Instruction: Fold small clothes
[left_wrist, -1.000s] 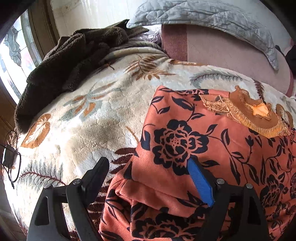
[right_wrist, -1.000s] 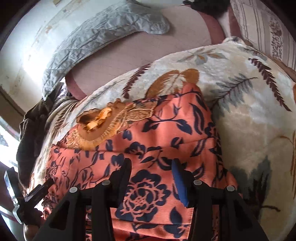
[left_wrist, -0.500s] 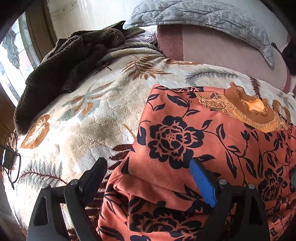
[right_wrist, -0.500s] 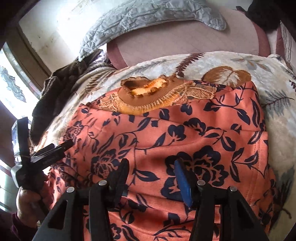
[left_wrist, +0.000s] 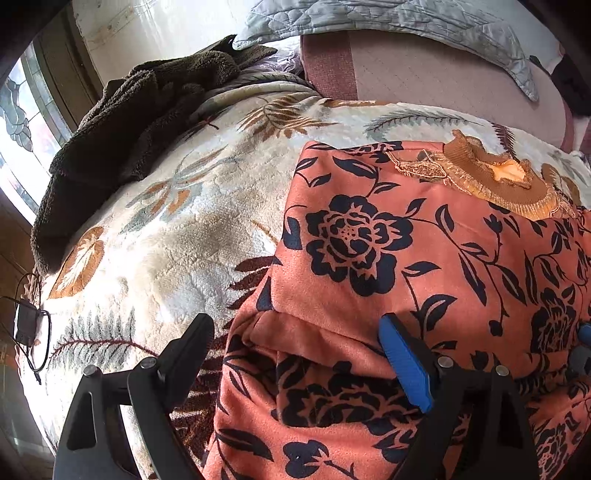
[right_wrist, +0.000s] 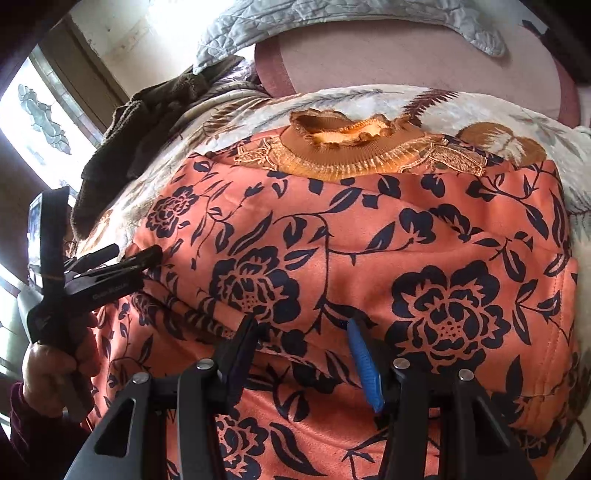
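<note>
An orange top with dark blue flowers (left_wrist: 424, 258) lies on the bed, its brown ribbed collar (left_wrist: 495, 181) at the far end. It also fills the right wrist view (right_wrist: 369, 240), collar (right_wrist: 343, 147) on top. A folded layer lies over its near part. My left gripper (left_wrist: 299, 343) is open over the garment's near left edge, one finger over the blanket, one over the fabric. My right gripper (right_wrist: 303, 343) is open just above the fold near the garment's middle. The left gripper also shows at the left in the right wrist view (right_wrist: 122, 262), tips at the garment's edge.
A cream leaf-patterned blanket (left_wrist: 166, 229) covers the bed. A dark brown fleece (left_wrist: 122, 133) is heaped at the far left by a window. A pink headboard cushion (left_wrist: 424, 77) with a grey quilt (left_wrist: 388, 18) stands behind. A black charger with cable (left_wrist: 26, 328) lies at the left edge.
The right gripper has swung left from the garment's right part to its middle. The left gripper has barely moved. Both stay open.
</note>
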